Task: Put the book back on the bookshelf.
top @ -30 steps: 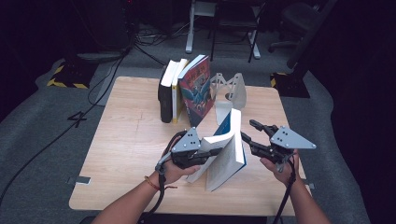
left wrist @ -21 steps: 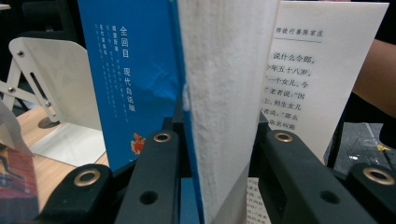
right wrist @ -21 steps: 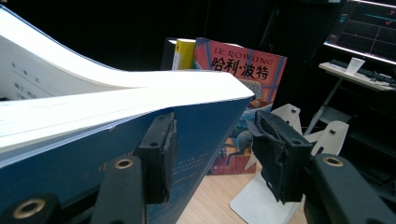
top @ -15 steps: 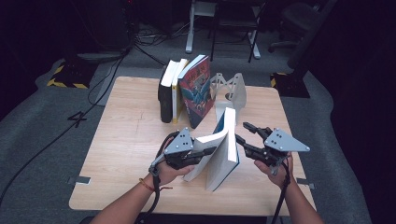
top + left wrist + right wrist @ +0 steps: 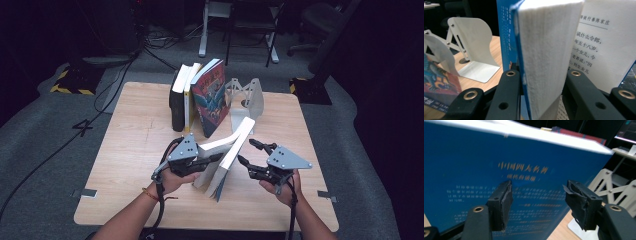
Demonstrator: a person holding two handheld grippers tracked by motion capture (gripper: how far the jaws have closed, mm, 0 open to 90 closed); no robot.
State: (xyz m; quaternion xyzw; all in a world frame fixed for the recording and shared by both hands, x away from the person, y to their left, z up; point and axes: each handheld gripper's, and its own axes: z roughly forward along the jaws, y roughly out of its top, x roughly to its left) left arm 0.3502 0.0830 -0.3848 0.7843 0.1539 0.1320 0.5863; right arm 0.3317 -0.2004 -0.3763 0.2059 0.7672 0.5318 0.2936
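Now the right gripper (image 5: 251, 152) has drawn back with jaws just opened, while the left gripper (image 5: 212, 159) clamps the open book (image 5: 231, 150).

Grey carpet (image 5: 60, 150), wooden table (image 5: 135, 145), perhaps chairs (image 5: 320, 15) behind

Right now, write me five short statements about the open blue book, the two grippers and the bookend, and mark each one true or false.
1. The left gripper is clamped on a thick block of pages of the blue book. True.
2. The right gripper grips the book's cover. False: its jaws stand open beside the cover, with nothing between them.
3. The blue book lies flat and closed on the table. False: it stands splayed open, tilted.
4. Three books stand together behind it, the nearest with a colourful cover. True.
5. The white bookend presses against the blue book. False: it stands apart, farther back.
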